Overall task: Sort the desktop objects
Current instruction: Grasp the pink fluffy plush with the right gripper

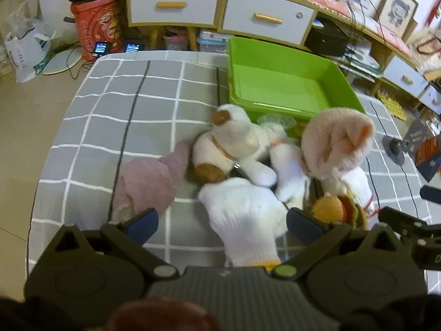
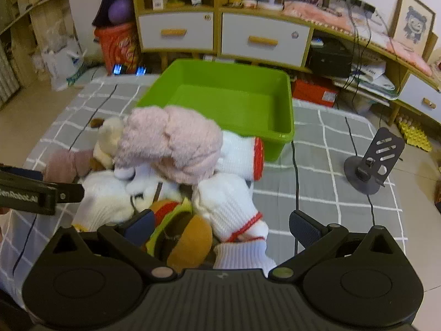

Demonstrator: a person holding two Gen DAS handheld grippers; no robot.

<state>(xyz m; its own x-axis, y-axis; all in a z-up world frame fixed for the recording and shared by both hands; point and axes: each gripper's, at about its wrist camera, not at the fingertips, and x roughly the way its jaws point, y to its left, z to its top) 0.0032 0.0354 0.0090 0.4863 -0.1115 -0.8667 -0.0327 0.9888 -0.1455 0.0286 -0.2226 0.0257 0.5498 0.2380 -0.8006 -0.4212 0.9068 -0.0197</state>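
Note:
A pile of soft things lies on the grey checked table in front of an empty green bin (image 1: 281, 82), which also shows in the right wrist view (image 2: 228, 102). The pile holds a white-and-brown plush dog (image 1: 231, 143), a pink fuzzy plush (image 2: 171, 143), a mauve cloth (image 1: 148, 182), a plush hamburger (image 2: 182, 231) and white knit gloves (image 1: 245, 218). My left gripper (image 1: 223, 223) is open, its jaws on either side of a white glove. My right gripper (image 2: 222, 224) is open around the hamburger and a red-trimmed white glove (image 2: 228, 207).
A dark metal phone stand (image 2: 372, 160) stands on the table's right side. Cables run across the cloth. Behind the table are a drawer cabinet (image 2: 220, 33), a red box (image 1: 96, 27) and floor clutter. The table's left edge drops to the floor.

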